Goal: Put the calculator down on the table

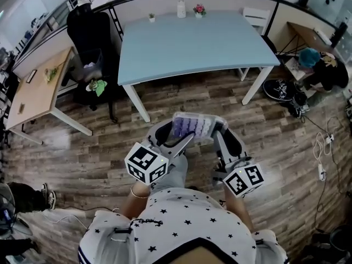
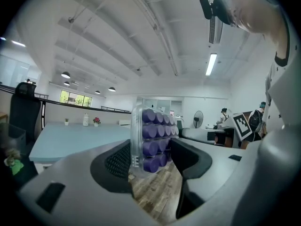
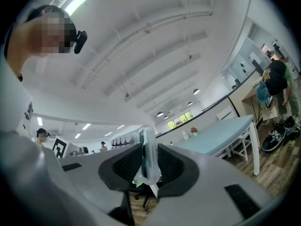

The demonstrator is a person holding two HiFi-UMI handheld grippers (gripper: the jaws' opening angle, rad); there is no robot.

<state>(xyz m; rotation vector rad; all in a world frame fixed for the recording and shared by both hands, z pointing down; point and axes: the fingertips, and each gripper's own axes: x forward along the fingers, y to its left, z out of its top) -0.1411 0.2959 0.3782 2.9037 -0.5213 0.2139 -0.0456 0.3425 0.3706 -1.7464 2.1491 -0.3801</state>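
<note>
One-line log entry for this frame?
phase: carry | calculator: in air above floor, short of table | left gripper: shut on calculator | right gripper: shut on calculator | placed: no

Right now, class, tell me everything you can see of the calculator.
The calculator has a clear plastic body and rows of round purple keys. It is held in the air over the wooden floor, short of the blue table, keys upward. The left tool grips one end; the right tool pinches its thin clear edge.
</note>
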